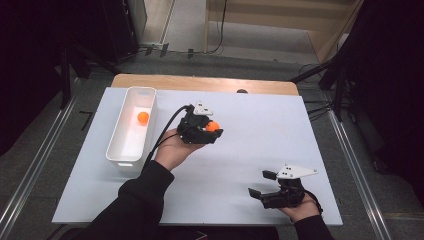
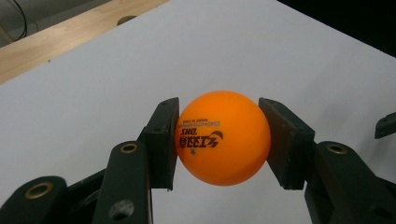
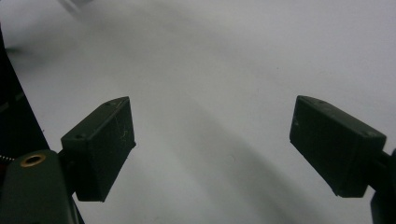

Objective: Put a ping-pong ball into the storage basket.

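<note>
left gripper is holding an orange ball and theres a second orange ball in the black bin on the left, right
Not quite: the bin is white, not black, as the high view shows. The rest holds: the left gripper is shut on an orange ball, and a second orange ball lies in that bin at the left.

White bin (image 1: 131,150) sits on the left side of the white board (image 1: 260,130) with an orange ball (image 1: 143,118) inside, wooden tabletop (image 1: 200,82) peeking out behind.

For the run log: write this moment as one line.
left hand-held gripper: shut on orange ball | right hand-held gripper: open, nothing between | white bin: second orange ball inside
</note>
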{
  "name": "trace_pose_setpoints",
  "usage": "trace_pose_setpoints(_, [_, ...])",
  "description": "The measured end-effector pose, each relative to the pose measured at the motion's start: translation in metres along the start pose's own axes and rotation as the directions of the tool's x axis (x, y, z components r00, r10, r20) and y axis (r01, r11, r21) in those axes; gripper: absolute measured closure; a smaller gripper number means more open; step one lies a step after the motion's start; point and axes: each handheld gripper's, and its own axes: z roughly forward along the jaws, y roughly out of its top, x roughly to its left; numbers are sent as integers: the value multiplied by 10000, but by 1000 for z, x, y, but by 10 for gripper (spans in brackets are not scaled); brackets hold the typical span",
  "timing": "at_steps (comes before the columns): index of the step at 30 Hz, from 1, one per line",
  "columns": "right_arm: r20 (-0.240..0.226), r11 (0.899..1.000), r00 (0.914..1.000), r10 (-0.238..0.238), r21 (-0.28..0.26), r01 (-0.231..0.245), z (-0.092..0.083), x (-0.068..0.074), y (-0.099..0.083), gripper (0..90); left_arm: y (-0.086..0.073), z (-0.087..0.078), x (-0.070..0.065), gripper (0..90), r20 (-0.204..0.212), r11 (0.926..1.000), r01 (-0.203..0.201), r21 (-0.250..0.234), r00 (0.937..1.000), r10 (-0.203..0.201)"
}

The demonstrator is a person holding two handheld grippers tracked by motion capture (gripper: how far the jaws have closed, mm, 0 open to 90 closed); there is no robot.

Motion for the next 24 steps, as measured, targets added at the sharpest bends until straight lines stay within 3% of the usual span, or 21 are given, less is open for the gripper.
trace_pose_setpoints(24, [-1,10000,10000,-80,-38,80,0,-1,2,125,-6,-15,25,508,-418,9988,468,-131,9980,-473])
